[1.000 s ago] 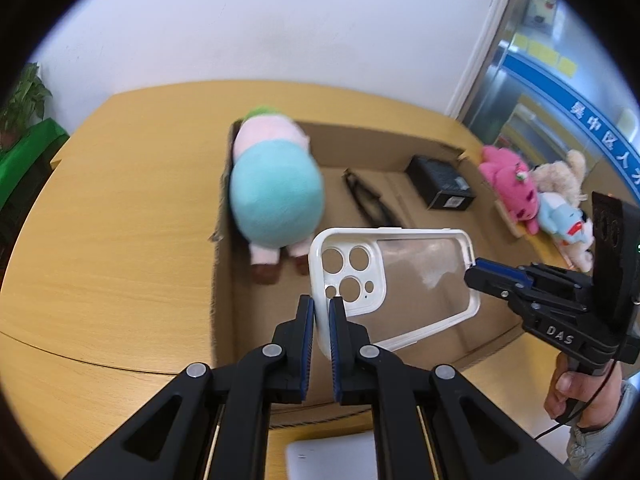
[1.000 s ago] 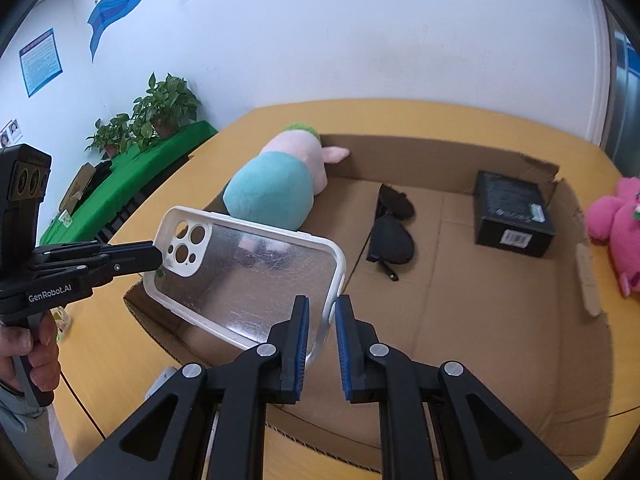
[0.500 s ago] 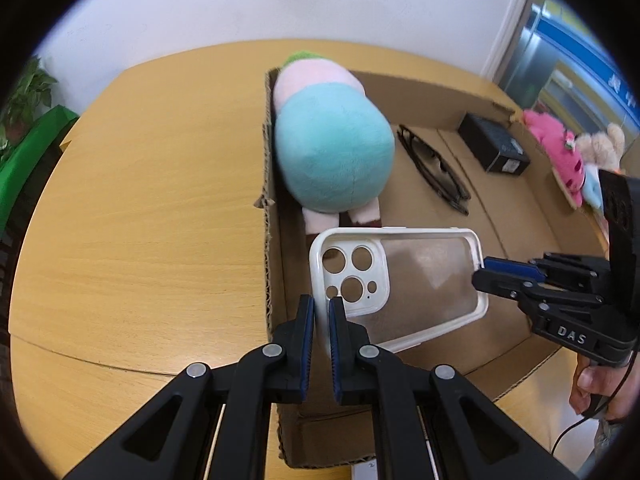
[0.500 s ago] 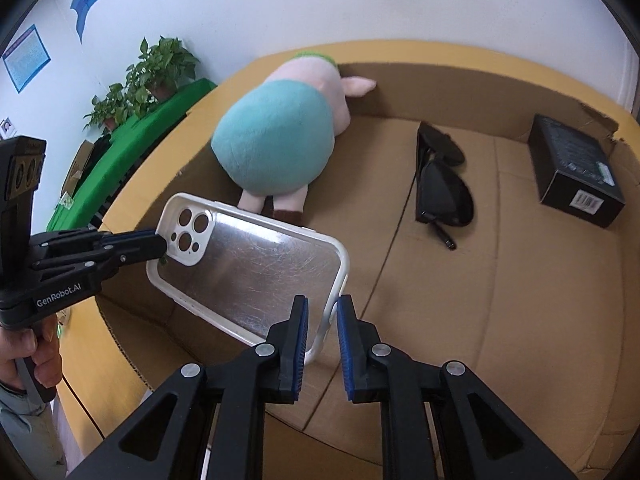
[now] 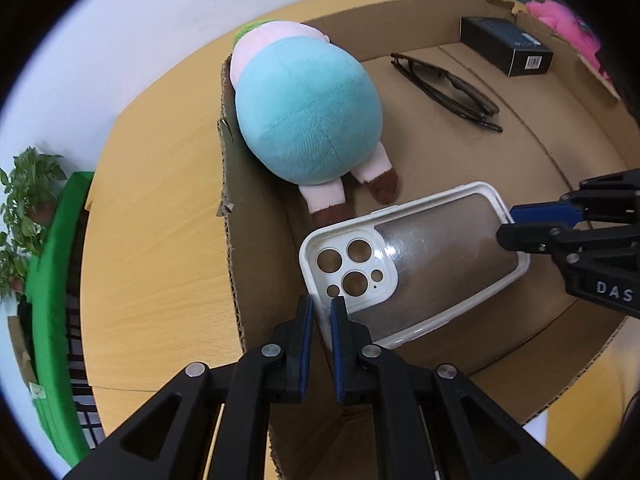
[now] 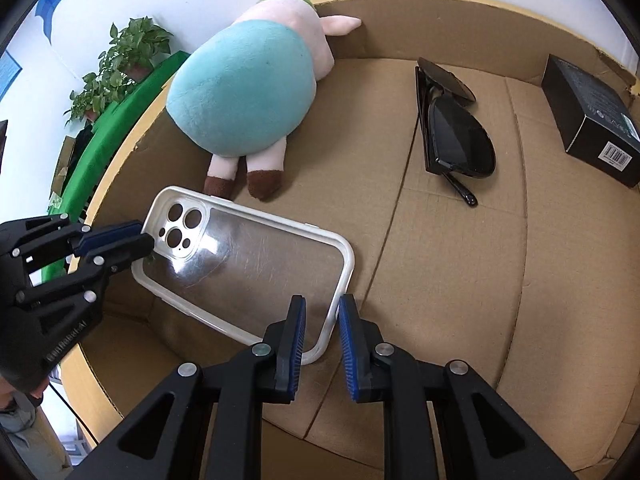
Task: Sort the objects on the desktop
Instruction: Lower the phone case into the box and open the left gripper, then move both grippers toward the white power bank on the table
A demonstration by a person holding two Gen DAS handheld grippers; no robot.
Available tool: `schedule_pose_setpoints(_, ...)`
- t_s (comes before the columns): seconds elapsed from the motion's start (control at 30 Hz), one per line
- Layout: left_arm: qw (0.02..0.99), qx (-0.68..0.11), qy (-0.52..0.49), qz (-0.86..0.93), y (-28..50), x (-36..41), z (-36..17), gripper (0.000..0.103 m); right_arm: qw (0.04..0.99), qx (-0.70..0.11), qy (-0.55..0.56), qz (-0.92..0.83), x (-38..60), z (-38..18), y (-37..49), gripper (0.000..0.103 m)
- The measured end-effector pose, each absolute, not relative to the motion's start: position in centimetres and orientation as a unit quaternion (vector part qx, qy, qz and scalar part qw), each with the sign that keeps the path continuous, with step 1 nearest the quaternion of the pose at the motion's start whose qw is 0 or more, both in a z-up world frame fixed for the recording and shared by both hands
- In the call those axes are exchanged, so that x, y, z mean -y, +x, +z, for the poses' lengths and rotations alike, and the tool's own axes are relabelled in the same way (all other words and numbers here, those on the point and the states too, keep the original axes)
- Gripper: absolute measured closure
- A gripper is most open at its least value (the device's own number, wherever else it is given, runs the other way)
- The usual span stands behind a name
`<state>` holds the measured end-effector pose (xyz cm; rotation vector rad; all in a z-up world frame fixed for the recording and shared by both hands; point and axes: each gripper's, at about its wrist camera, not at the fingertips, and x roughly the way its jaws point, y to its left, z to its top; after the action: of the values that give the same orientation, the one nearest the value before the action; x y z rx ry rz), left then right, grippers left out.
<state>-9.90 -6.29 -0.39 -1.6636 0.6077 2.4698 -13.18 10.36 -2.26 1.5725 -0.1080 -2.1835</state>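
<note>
A clear phone case with a white rim hangs low inside the cardboard box. My left gripper is shut on its camera-hole end. My right gripper straddles the opposite short rim with its jaws slightly apart, so that the rim stands in the gap without touching the pads. The case also shows in the right wrist view. The right gripper appears in the left wrist view, and the left gripper in the right wrist view.
In the box lie a teal and pink plush pig, black sunglasses and a small black carton. The box stands on a wooden table. A pink plush sits beyond the box. Plants are at far left.
Both grippers have carried the case forward and down into the box, near the plush's feet. The right gripper's jaws have opened slightly off the rim.
</note>
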Motion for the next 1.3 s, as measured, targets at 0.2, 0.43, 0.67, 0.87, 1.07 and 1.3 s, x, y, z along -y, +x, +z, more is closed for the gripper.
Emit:
schedule_pose_setpoints(0.2,0.058,-0.175,-0.541,0.82,-9.2,6.7,0.1,0.094,0.243,0.052,0.546,-0.8,-10.8,-0.8,-11.9,0.056)
schedule_pose_setpoints(0.43,0.06,-0.092,-0.459,0.882,-5.5,8.4,5.4,0.049,0.216,0.028,0.414,-0.884,-13.6,6.4,-6.6,0.018)
schedule_pose_setpoints(0.67,0.069,-0.017,-0.374,0.925,-2.1,9.4,9.2,0.033,0.205,0.025,0.378,-0.902,-15.9,9.6,-3.0,0.008)
schedule_pose_setpoints(0.87,0.086,0.008,-0.375,0.923,0.3,8.9,8.2,0.032,0.245,0.03,0.385,-0.889,-16.2,7.7,1.0,0.007)
schedule_pose_setpoints(1.07,0.104,0.02,-0.41,0.906,2.9,9.0,4.7,0.032,0.303,0.017,0.434,-0.848,-13.3,3.4,3.1,0.007)
schedule_pose_setpoints(1.3,0.123,0.059,-0.461,0.877,3.5,9.6,0.8,0.032,0.351,-0.042,0.472,-0.807,-8.1,0.0,4.6,0.007)
